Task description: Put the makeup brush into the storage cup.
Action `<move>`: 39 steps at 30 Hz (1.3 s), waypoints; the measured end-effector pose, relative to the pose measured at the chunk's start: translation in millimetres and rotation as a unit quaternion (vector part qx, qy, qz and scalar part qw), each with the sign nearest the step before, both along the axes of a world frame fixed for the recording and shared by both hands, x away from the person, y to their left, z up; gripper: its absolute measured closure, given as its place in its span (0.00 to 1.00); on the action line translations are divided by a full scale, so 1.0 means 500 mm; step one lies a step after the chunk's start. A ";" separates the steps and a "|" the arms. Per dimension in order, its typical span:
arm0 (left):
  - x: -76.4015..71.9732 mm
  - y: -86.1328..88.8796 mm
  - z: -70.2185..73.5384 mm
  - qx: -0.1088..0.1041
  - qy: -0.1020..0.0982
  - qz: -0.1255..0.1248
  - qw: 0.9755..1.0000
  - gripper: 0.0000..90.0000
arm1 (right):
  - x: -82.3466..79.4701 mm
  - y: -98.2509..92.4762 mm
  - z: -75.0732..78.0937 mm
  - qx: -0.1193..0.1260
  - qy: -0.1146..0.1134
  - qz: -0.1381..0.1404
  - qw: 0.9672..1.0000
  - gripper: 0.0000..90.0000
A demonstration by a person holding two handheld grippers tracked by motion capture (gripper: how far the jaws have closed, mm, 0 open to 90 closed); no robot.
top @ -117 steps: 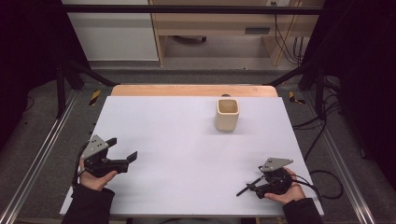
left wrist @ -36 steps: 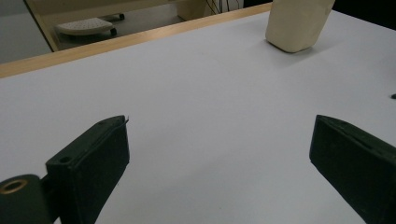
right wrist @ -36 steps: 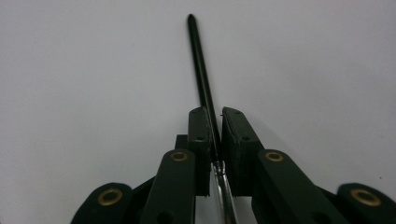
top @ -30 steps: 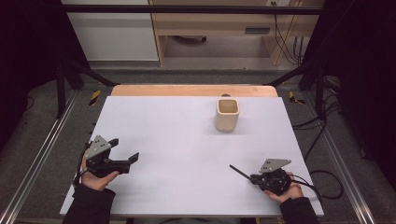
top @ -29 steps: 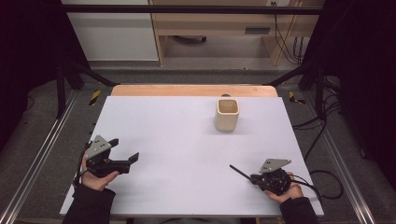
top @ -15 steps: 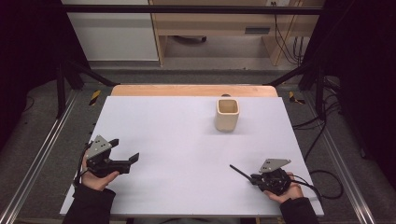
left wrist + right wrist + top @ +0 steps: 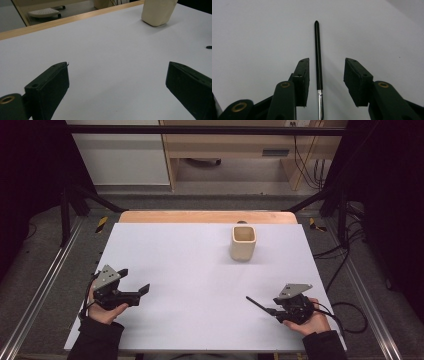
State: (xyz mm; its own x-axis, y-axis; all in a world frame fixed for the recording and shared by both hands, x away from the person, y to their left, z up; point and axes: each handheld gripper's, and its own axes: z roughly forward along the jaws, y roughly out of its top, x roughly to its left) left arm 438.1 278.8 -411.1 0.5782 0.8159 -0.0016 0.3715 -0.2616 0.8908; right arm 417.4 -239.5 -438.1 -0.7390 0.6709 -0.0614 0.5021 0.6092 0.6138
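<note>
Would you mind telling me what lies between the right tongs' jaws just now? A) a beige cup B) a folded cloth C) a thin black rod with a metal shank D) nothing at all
C: the right gripper view shows a thin black rod on the white table between the open jaws of the right tongs, touching neither.

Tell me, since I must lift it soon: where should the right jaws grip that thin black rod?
Probably the black rod mid-shaft, straight from above. It lies flat on the white table, lengthwise between the open jaws of the right gripper, so closing squeezes across its thin width.
</note>
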 end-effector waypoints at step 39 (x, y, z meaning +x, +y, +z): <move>0.001 -0.001 -0.002 0.004 0.004 -0.003 1.000 0.05 | 0.065 0.071 -0.017 -0.141 0.127 0.020 0.982 0.78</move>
State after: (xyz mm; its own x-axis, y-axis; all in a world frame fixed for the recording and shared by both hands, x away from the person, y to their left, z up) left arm 438.7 278.5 -412.2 0.5827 0.8127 0.0011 0.3765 -0.2712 0.8858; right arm 450.1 -204.1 -446.4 -0.7799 0.6239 -0.0504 0.5894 0.7591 0.2763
